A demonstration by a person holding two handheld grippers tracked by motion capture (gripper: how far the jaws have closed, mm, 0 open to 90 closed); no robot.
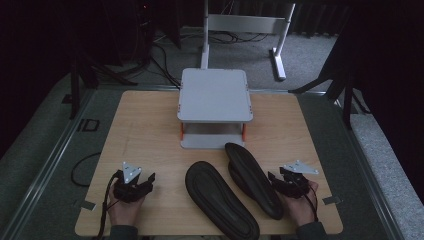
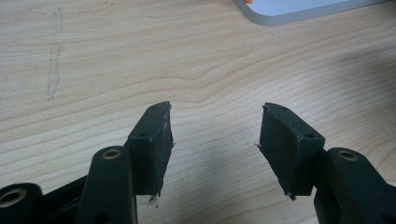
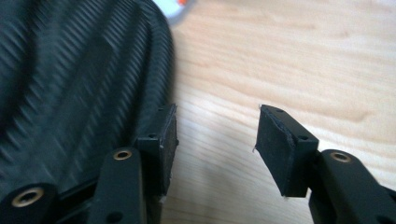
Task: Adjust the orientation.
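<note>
Right gripper [image 1: 278, 180], jaws parted and empty, sits beside the right black ribbed rubber insole [image 1: 252, 178] near the tabletop's [image 1: 150, 125] front edge. Likely light, floppy; pinch its rim. Left gripper [image 1: 146, 181] gapes, empty.

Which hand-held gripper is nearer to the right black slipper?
Right. The right hand-held gripper is beside the right black slipper, jaws open. The left hand-held gripper is far across the table, beyond the other slipper.

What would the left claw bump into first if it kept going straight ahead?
Probably nothing soon. The left claw is open over bare table, and its way looks free. Farther on, slightly to one side, sits the grey stand; depth is hard to judge.
</note>
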